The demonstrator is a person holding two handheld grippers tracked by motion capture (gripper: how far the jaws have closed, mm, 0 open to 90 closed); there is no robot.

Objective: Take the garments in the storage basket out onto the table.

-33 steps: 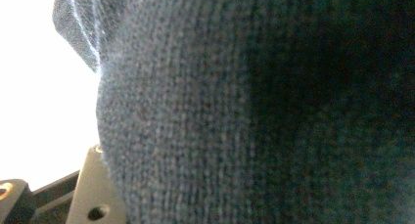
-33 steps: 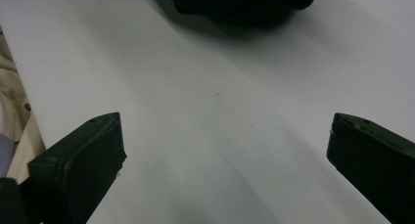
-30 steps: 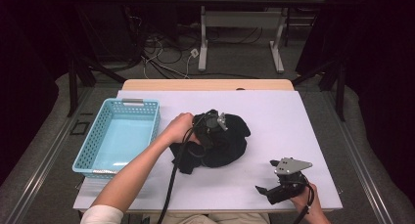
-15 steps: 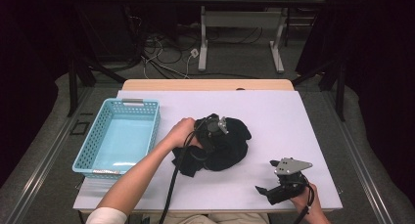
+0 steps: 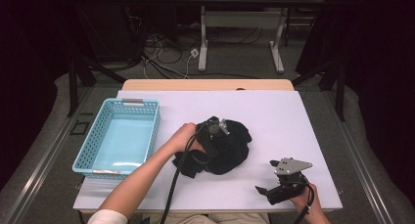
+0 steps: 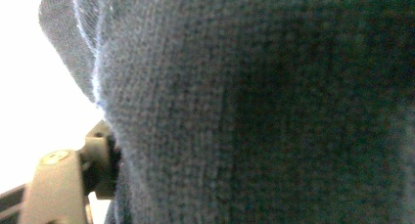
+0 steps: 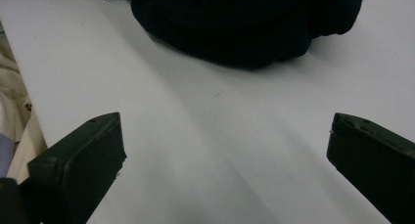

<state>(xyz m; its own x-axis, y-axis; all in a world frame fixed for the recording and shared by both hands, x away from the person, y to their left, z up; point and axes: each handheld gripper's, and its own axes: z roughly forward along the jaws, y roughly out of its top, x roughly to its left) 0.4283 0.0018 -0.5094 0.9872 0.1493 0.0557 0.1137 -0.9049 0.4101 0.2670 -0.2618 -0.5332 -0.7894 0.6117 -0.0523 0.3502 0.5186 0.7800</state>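
Left hand (image 5: 182, 137): reaches from the near edge to mid-bench, forearm slanted.
Left tool (image 5: 215, 130): buried in the black cloth (image 5: 230, 148); knit covers its view, grip cannot be told.
Right tool (image 5: 274, 190): near the right near corner, held low, jaws spread wide, grasping nothing.
Basket (image 5: 88, 155): blue, at the left edge.
Bench (image 5: 274, 116): white top.
Room: dark, cables on the floor beyond.
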